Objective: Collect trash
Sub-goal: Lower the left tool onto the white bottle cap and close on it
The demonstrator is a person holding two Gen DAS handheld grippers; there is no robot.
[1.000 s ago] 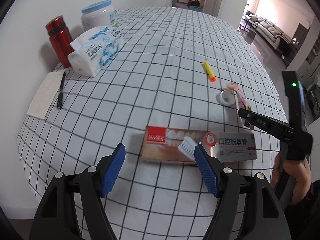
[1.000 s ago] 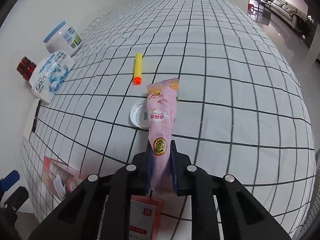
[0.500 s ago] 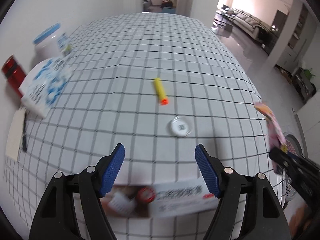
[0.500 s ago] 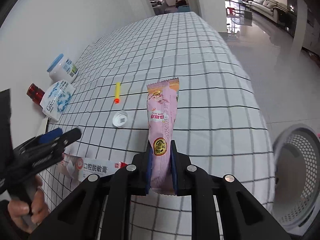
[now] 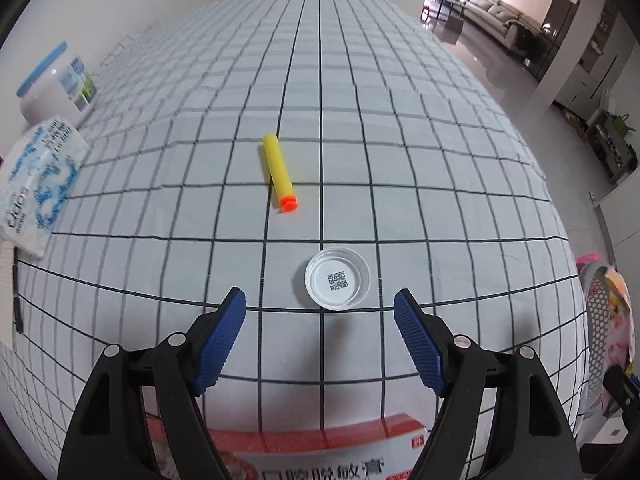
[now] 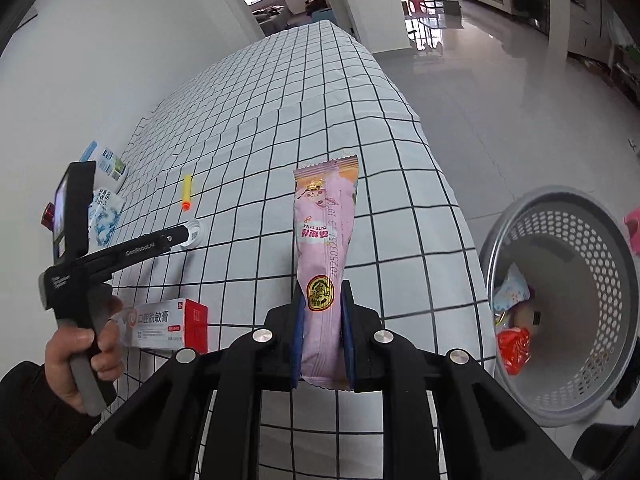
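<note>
My right gripper (image 6: 322, 312) is shut on a pink snack wrapper (image 6: 324, 248) that stands upright between its pads, near the table's right edge. To its right, on the floor, sits a grey perforated basket (image 6: 580, 240) holding some trash. My left gripper (image 5: 320, 304) hangs over the checked tablecloth (image 5: 400, 140), its blue-padded jaws opening with nothing gripped. A white bottle cap (image 5: 338, 284) lies on the cloth just ahead of the fingertips, between their lines. A yellow foam dart (image 5: 279, 178) with an orange tip lies farther on. The right wrist view shows the left gripper (image 6: 180, 236) from the side, beside the cap (image 6: 196, 234).
A toothpaste box (image 5: 320, 452) lies under the left gripper's body, near the table's front edge. A tissue pack (image 5: 36, 184) and a white jar (image 5: 52, 84) stand at the left by the wall. A hand (image 6: 80, 356) holds the left gripper's handle.
The left gripper has moved forward from over the toothpaste box to just behind the cap, jaws a little wider. The right gripper has carried the wrapper rightward, bringing the basket into view.
</note>
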